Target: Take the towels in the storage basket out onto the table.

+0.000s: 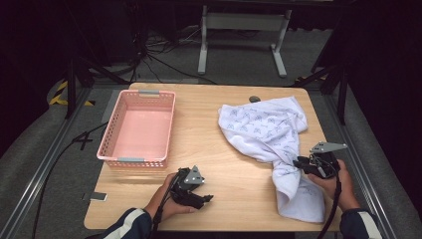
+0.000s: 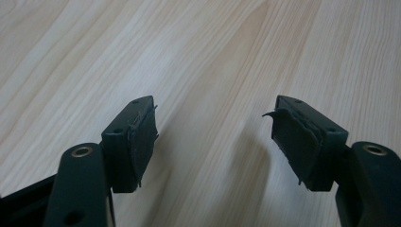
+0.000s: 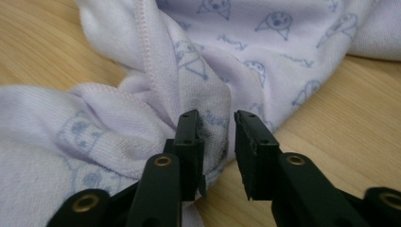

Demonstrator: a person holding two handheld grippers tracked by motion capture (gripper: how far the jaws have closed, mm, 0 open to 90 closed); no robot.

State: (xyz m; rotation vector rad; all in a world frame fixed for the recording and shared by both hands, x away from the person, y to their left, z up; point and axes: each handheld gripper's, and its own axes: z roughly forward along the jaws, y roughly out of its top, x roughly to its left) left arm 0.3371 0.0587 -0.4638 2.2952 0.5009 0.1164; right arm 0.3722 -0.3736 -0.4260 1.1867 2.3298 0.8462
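A white towel (image 1: 263,129) printed with small blue animal faces lies crumpled on the right half of the wooden table (image 1: 219,164), one end trailing to the near edge. My right gripper (image 1: 299,163) is at the towel's narrow middle, on its right side. In the right gripper view a fold of the towel (image 3: 208,71) sits between the jaws of my right gripper (image 3: 216,130). The fold rests against one pad (image 3: 196,142), with a gap to the other, so the gripper is open. My left gripper (image 1: 206,199) (image 2: 215,125) stands open over bare wood near the front edge, with nothing between its jaws.
A pink plastic basket (image 1: 137,160) with nothing in it stands at the table's left side. A small dark object (image 1: 255,98) lies at the far edge. A flat grey piece (image 1: 94,196) sticks out at the table's front left corner. Cables and a white frame (image 1: 244,22) are on the floor beyond.
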